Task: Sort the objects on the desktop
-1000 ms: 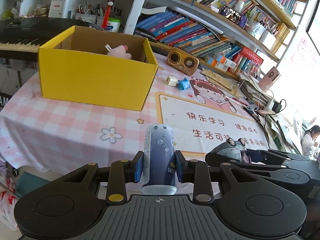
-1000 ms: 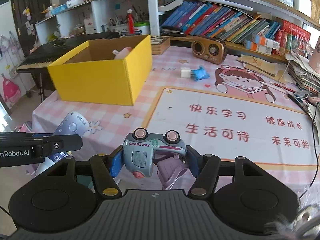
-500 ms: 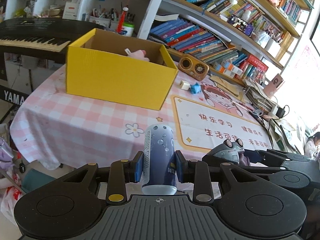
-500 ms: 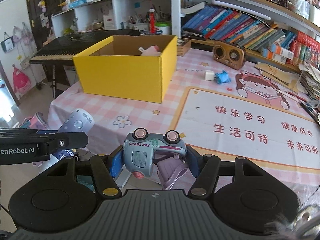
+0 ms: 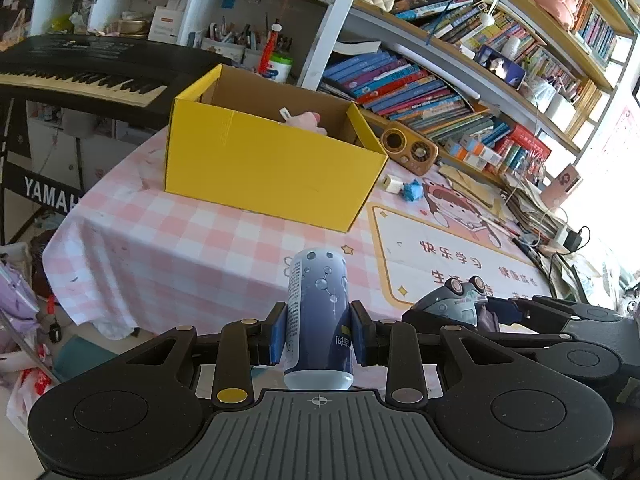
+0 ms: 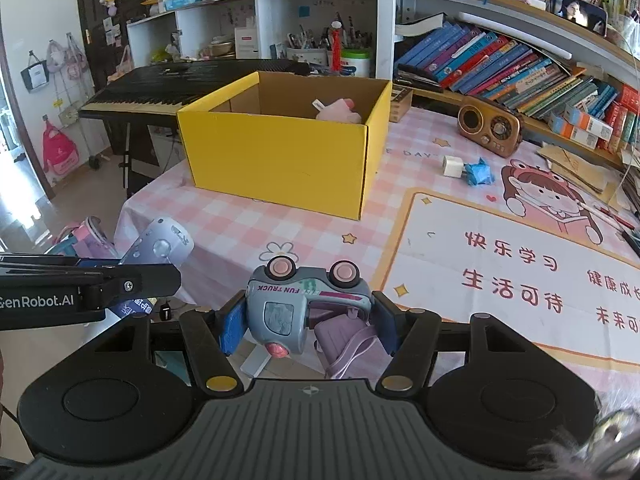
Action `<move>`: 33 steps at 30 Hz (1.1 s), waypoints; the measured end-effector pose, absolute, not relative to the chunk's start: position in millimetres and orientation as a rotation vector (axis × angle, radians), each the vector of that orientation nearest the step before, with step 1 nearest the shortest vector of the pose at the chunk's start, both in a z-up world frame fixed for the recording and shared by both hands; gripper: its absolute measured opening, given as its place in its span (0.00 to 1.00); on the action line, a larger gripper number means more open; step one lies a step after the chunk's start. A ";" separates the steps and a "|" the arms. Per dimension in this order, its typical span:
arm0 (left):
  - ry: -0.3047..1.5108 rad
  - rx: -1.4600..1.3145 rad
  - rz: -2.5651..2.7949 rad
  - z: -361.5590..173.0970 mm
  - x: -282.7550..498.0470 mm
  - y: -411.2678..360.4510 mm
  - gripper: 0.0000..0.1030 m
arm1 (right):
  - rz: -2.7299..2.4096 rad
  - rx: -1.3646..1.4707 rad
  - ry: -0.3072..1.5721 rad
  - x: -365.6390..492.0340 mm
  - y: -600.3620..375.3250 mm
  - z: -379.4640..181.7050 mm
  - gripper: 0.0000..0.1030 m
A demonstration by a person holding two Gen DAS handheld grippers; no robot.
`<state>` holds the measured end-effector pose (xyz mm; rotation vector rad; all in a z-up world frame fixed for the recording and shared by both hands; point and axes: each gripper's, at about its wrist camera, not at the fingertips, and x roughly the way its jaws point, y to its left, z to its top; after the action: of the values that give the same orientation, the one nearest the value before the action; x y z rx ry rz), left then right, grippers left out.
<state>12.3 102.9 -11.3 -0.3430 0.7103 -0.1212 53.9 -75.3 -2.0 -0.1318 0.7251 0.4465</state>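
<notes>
My left gripper (image 5: 318, 334) is clamped on a blue can (image 5: 318, 312), which stands upright between the blue pads (image 5: 277, 334). My right gripper (image 6: 308, 320) is clamped on a grey toy truck (image 6: 304, 300), held wheels-up between its fingers. Both grippers hang off the near edge of the table (image 6: 248, 224), well apart from the yellow box (image 6: 288, 160). The box stands open on the table with a pink toy (image 6: 338, 111) inside. A white plug (image 6: 452, 166) and a blue wrapper (image 6: 478, 172) lie right of the box.
</notes>
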 end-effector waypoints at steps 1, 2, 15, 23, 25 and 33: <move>0.710 -0.343 -0.121 -11.3 12.7 103.5 0.30 | 0.448 -0.131 0.725 54.6 -74.6 -1.8 0.59; 0.710 -0.342 -0.121 -11.3 12.8 103.8 0.30 | 0.448 -0.131 0.725 55.4 -74.0 -1.8 0.59; 0.714 -0.331 -0.109 -9.4 19.7 111.2 0.30 | 0.465 -0.123 0.723 63.0 -65.5 -1.2 0.59; 0.708 -0.323 -0.097 -7.1 30.7 113.2 0.30 | 0.475 -0.116 0.717 77.2 -63.8 1.3 0.59; 0.704 -0.318 -0.096 -5.8 35.6 112.9 0.30 | 0.477 -0.111 0.715 84.5 -63.5 2.9 0.59; 0.663 -0.304 -0.077 9.5 69.3 116.3 0.30 | 0.505 -0.103 0.661 122.0 -58.8 19.4 0.59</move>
<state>69.3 116.3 9.5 -0.3044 0.6633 -0.0774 122.0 -58.8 19.4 -0.1029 0.6611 0.5052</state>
